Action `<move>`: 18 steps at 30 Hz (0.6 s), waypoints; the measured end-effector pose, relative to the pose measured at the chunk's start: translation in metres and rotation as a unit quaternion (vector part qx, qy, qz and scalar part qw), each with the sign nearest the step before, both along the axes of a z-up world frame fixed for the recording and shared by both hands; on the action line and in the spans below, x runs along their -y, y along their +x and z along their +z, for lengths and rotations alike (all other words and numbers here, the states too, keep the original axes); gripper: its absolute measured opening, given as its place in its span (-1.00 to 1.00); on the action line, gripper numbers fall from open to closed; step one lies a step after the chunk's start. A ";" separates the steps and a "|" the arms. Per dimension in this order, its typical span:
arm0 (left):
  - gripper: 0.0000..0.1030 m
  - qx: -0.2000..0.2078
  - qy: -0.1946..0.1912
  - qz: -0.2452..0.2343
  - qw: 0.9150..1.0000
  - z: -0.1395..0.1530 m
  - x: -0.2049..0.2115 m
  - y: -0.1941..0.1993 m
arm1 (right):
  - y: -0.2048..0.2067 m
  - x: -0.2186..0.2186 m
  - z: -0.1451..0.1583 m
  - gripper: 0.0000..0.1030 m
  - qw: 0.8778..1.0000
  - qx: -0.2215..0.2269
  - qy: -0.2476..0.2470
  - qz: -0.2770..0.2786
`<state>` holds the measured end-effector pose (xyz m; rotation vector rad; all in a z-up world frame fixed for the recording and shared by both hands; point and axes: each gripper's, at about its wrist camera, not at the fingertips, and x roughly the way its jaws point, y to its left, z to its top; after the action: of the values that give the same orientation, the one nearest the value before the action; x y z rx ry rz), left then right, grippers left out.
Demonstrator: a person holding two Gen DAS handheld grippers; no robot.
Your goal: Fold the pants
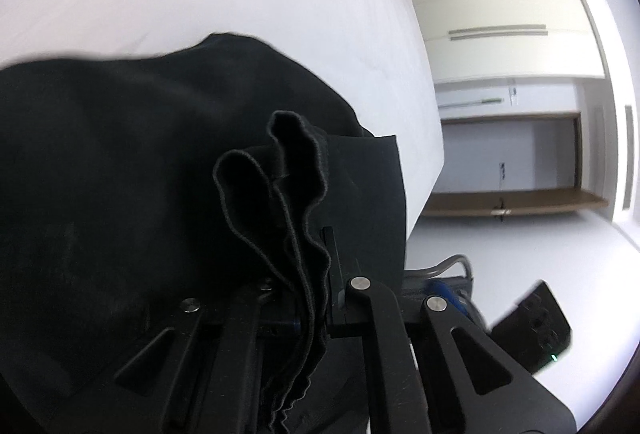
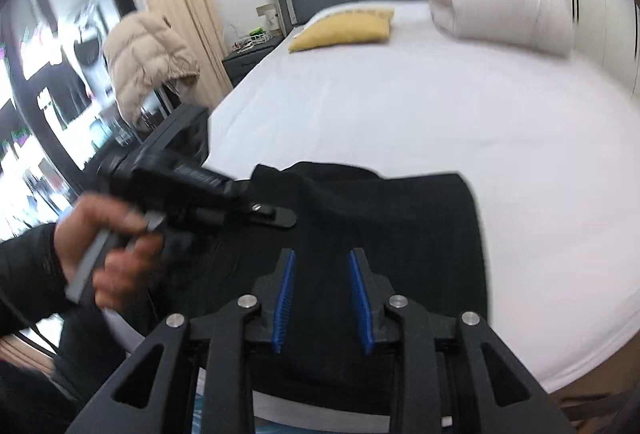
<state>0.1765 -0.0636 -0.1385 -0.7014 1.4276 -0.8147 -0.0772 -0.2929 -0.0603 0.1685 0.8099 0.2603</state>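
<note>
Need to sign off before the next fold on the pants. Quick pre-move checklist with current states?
1. Left tongs clamped on the pants: ok, bunched hem edge pinched between them.
2. Right tongs free of cloth: ok, blue pads apart, nothing between them, pants below.
3. Pants lying on the bed: ok, on the white sheet at the near edge.
4. Pants flat for folding: not ok, the cloth is bunched and raised by the left tongs.
5. Fold area clear: ok, yellow pillow and rolled duvet sit far up the bed.
6. Layers aligned in the grip: cannot tell.
</note>
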 end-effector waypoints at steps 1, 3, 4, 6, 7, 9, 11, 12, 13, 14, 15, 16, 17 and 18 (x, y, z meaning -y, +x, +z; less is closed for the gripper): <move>-0.90 -0.004 -0.003 0.006 1.000 -0.001 -0.002 -0.002 | 0.005 -0.001 -0.009 -0.41 1.000 -0.020 0.006 0.009; -0.90 -0.013 -0.005 0.018 1.000 -0.005 -0.006 -0.012 | 0.013 -0.001 -0.024 -0.41 0.999 -0.049 -0.016 0.013; -0.90 -0.019 -0.005 0.024 1.000 -0.008 -0.008 -0.017 | 0.016 -0.001 -0.030 -0.41 0.998 -0.058 -0.018 0.016; -0.90 -0.022 -0.003 0.031 0.999 -0.012 -0.011 -0.021 | 0.019 -0.002 -0.040 -0.41 0.996 -0.078 -0.012 0.029; -0.90 -0.021 0.000 0.031 0.999 -0.014 -0.010 -0.026 | 0.025 0.001 -0.041 -0.41 0.996 -0.080 -0.014 0.032; -0.90 -0.019 0.004 0.030 0.999 -0.014 -0.014 -0.024 | 0.021 -0.003 -0.044 -0.41 0.995 -0.083 -0.016 0.044; -0.90 -0.018 0.006 0.031 0.999 -0.013 -0.015 -0.020 | 0.013 -0.014 -0.042 -0.41 0.995 -0.081 -0.020 0.053; -0.90 -0.014 0.010 0.029 0.999 -0.012 -0.013 -0.017 | 0.013 -0.021 -0.044 -0.41 0.995 -0.082 -0.022 0.059; -0.90 -0.010 0.015 0.025 1.000 -0.011 -0.012 -0.025 | 0.013 -0.028 -0.047 -0.41 0.994 -0.083 -0.028 0.066; -0.90 -0.009 0.021 0.019 1.000 -0.013 -0.001 -0.028 | 0.012 -0.032 -0.048 -0.40 0.994 -0.084 -0.032 0.069; -0.89 -0.005 0.029 0.015 0.999 -0.016 0.003 -0.026 | 0.012 -0.036 -0.050 -0.39 0.993 -0.087 -0.037 0.070; -0.89 0.004 0.038 0.009 0.999 -0.024 0.005 -0.031 | 0.010 -0.038 -0.053 -0.36 0.993 -0.090 -0.038 0.070; -0.89 0.011 0.041 0.004 0.999 -0.032 0.000 -0.030 | 0.012 -0.039 -0.056 -0.32 0.993 -0.093 -0.037 0.069; -0.89 0.015 0.041 0.004 0.999 -0.036 0.001 -0.030 | 0.013 -0.039 -0.058 -0.31 0.993 -0.095 -0.032 0.066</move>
<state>0.1463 -0.0649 -0.1740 -0.6292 1.4230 -0.7529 -0.0646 -0.2543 -0.1181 0.0804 1.0188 0.3465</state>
